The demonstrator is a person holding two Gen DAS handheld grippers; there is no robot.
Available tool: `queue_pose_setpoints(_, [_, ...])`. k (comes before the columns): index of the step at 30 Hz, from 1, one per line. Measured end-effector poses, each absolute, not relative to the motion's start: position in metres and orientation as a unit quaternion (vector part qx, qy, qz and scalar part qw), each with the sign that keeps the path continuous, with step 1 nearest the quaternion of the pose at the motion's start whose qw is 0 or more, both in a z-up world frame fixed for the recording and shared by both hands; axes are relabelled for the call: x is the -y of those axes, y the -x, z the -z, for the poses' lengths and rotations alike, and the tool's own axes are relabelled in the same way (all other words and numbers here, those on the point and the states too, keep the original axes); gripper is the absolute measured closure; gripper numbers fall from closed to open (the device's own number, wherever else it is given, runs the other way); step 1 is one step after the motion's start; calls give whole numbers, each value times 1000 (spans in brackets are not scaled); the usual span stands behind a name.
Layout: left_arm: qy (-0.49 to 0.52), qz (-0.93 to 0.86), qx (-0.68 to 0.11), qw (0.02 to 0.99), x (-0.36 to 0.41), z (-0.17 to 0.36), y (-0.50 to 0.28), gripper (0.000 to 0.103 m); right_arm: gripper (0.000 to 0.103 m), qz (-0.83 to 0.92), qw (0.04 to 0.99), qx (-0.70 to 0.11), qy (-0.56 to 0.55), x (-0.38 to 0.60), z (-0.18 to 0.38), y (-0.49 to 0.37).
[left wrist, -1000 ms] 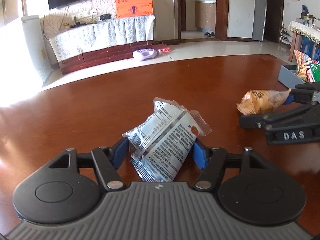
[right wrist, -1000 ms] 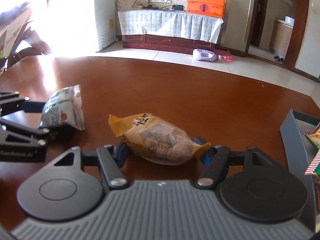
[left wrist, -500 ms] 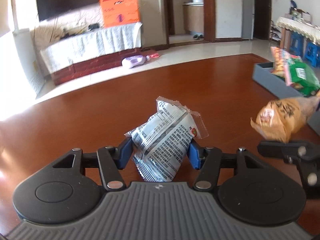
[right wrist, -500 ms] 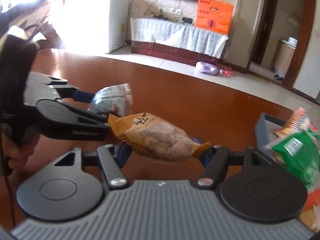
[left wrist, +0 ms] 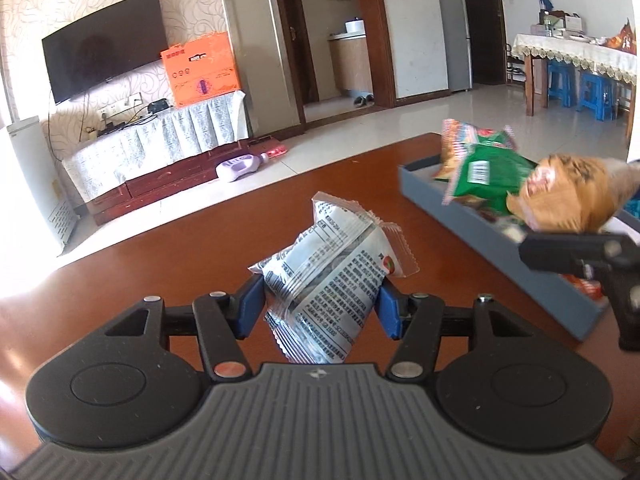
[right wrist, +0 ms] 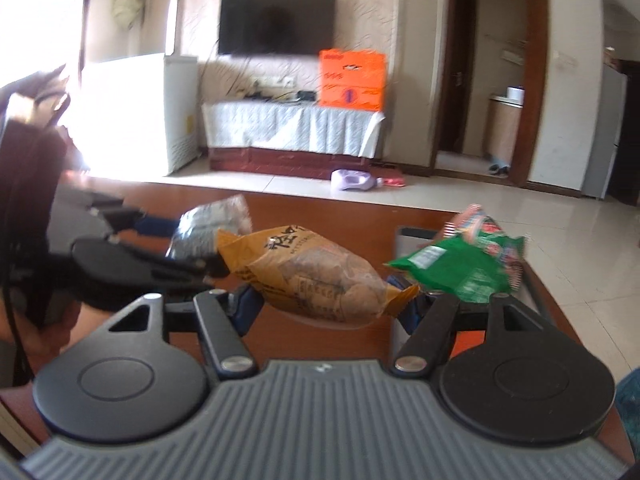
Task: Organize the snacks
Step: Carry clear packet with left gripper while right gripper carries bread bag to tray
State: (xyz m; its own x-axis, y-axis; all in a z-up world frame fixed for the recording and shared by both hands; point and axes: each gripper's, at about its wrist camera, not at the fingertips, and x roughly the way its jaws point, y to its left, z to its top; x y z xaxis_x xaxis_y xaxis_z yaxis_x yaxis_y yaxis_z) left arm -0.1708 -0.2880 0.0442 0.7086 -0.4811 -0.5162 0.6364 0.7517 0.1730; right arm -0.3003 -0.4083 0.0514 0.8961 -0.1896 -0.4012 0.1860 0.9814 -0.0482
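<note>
The left gripper (left wrist: 322, 306) is clamped on a white packet (left wrist: 332, 276), blue pads pressing its two sides; the packet stands tilted, its crimped top leaning far and right, clear of the table (left wrist: 168, 264). Bare tabletop lies to the left and beyond it up to the far table edge, with open floor past that.

The right gripper (right wrist: 332, 304) grips an orange packet (right wrist: 308, 276) lengthwise, pads at its two ends, carried above the wood. In the left wrist view this packet shows at the right edge as a blur above the gripper's black finger, over the near part of the grey tray (left wrist: 472, 220).

The tray sits at the table's right side, its long wall running near to far and its far end close to the table edge. A green bag (left wrist: 486, 178) and a red-striped bag (left wrist: 456, 148) lean inside it; what lies under them is mostly hidden. In the right wrist view the tray's near part is covered by the gripper body, and only its far left corner shows.

At the left of that view the left gripper, with the hand (right wrist: 36, 332) holding it, is blurred and cut off, the white packet just beside the orange one.

Farther off stand a cloth-draped cabinet (left wrist: 160, 140) with an orange box (left wrist: 202, 68), and a TV (left wrist: 106, 46) above.
</note>
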Motion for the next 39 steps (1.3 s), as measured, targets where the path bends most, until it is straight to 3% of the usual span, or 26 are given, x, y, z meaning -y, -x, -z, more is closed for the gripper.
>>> queue_pose_setpoints(11, [-171,297,-239,909,315,-39,204,39,34,120,974,-191,-18,431,-46,331])
queue_pose_setpoints(39, [-155,326,-248,899,362,-42,194,36,34,155,973,-170,-16,453,-46,349])
